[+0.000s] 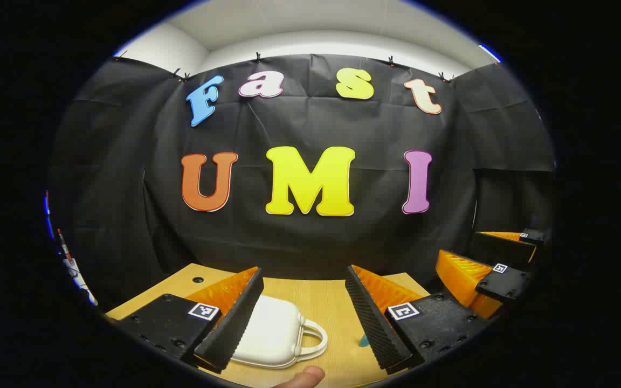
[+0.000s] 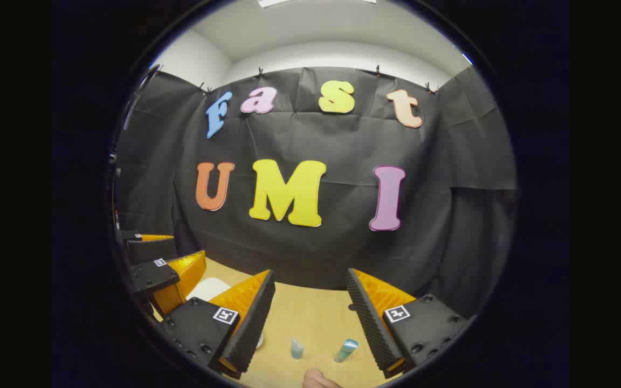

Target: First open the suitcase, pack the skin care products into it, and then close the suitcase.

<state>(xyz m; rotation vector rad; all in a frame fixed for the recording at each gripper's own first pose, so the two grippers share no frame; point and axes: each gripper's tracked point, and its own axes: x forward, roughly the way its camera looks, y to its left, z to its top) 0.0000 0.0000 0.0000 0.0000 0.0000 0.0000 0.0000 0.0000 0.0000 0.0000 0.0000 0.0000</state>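
White suitcase [image 1: 275, 334]: we count one, closed, flat on the wooden table [image 1: 321, 302], its handle toward our right.
Tubes: we count two, a pale one [image 2: 296, 348] and a teal one [image 2: 346, 350], near each other.
Left gripper [image 1: 302, 318]: jaws wide, holding nothing.
Right gripper [image 2: 310, 318]: jaws wide, holding nothing.

Both cameras sit low over the wooden table [image 1: 321, 302], facing the black cloth wall [image 1: 310, 237] nearly head-on from close range. The left gripper view looks from the left side, down onto the white suitcase [image 1: 275, 334]; the right gripper view looks from just beside it (each catches the other gripper at its edge). They share table, wall and ceiling.
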